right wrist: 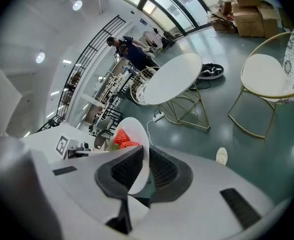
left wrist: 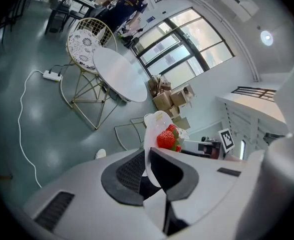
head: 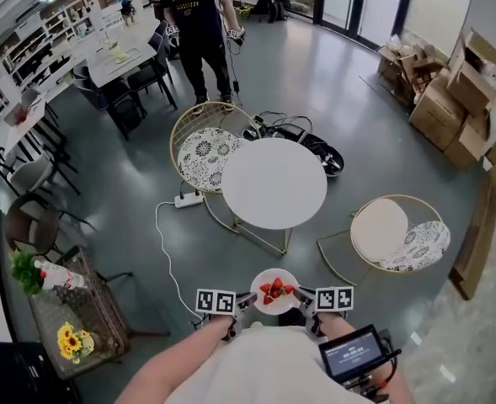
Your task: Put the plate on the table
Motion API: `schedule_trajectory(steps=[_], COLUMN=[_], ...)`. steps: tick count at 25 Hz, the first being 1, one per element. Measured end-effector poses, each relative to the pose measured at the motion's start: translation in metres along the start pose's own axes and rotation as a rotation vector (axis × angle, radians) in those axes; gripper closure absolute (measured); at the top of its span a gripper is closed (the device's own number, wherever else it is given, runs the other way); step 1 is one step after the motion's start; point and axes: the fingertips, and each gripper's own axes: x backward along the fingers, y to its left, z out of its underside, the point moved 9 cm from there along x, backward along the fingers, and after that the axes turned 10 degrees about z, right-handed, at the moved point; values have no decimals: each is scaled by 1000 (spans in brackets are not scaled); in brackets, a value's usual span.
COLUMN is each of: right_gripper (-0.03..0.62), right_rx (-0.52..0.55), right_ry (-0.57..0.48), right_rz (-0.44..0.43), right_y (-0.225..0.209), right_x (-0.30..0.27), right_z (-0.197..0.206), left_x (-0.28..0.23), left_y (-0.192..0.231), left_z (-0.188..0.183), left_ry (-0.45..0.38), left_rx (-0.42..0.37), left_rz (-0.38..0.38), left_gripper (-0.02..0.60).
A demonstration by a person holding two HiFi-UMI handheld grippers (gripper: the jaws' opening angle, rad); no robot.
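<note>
round white table (head: 274,183): 1
white plate (head: 274,308): 1
strawberries (head: 275,290): several, exact count unclear
grippers: 2 (left gripper (head: 246,300), right gripper (head: 303,295))
gold wire chairs (head: 199,116) (head: 379,228): 2
patterned cushions (head: 204,151) (head: 418,247): 2
power strip (head: 189,199): 1
standing person (head: 197,19): 1
cardboard boxes (head: 450,99): several, exact count unclear
sunflower bunch (head: 72,339): 1
wicker side table (head: 88,305): 1
display unit (head: 353,353): 1

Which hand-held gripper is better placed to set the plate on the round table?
Neither alone: left hand-held gripper and right hand-held gripper each clamp opposite rims of the strawberry plate, with the table straight ahead.
</note>
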Motion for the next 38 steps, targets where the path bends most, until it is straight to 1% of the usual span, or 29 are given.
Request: schedule_trajectory(steps=[4, 9, 14, 18, 23, 26, 30, 34, 38], right_gripper=[571, 571, 571, 571, 571, 571, 571, 571, 571], right_rx=[27, 42, 15, 7, 47, 60, 48, 35, 16], right_ry=[30, 28, 44, 69, 108, 136, 169, 179, 182], right_rz=[-14, -28, -58, -87, -124, -143, -152, -125, -81], right_y=[-17, -42, -75, -92, -91, -87, -83, -87, -86], right_x=[-10, -14, -19, -22, -36, -48, -62, -79, -90], right_z=[-49, -111, -152, -178, -198, -204, -210, -223, -242], left_x=[-24, -62, -100, -120, -118, -112, -107, -115, -121], left_y=[-3, -12, -19, -26, -27, -22, -12, 6, 23], left_z=[-36, -84, -119, -139, -146, -149, -158, -174, -209], left_ry=[-21, -41, -41, -61, -112, -121, -119, -95, -58], left_rx=[20, 26, 15, 15, 49, 70, 97, 118, 93], left_rz=[-24, -39, -68, -98, -135, -156, -177, -158, -126], left_gripper=[565, 565, 565, 565, 565, 565, 565, 565, 565])
